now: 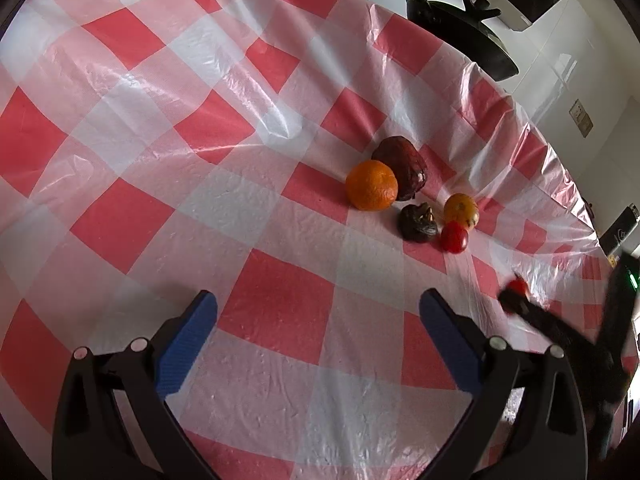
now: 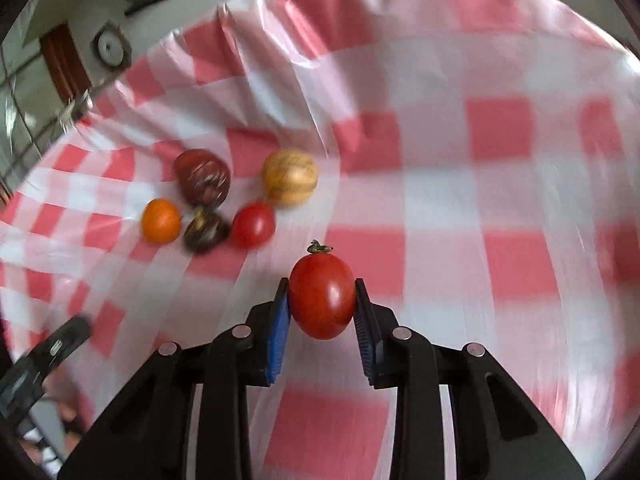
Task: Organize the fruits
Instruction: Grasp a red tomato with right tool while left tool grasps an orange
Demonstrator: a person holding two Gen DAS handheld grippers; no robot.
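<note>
Five fruits are sitting in a loose cluster on the red-and-white checked tablecloth (image 1: 280, 312), while a sixth, a red cherry tomato (image 2: 322, 298) with its dried green stem pointing up, is being gripped by the right gripper (image 2: 322, 308). Its blue pads (image 2: 280, 328) are pressing against both sides of the tomato, the jaws standing only as far apart as the fruit is wide. In the left wrist view this same gripper is showing as a blurred black shape at the right edge, a spot of red at its tip.

The left gripper (image 1: 318, 320) is hanging over bare cloth with its jaws spread wide and nothing between them.

In the cluster, an orange (image 1: 372, 185) is touching a large dark red fruit (image 1: 401, 168) behind it. Just beside them a small shrivelled dark fruit (image 1: 418, 224) is lying next to a second red cherry tomato (image 1: 454, 237), and a yellow-orange fruit (image 1: 461, 209) is sitting just behind that tomato. The held tomato is well apart from this group, on the nearer side in the right wrist view.

A black office chair (image 1: 468, 32) is standing beyond the table's far edge.
</note>
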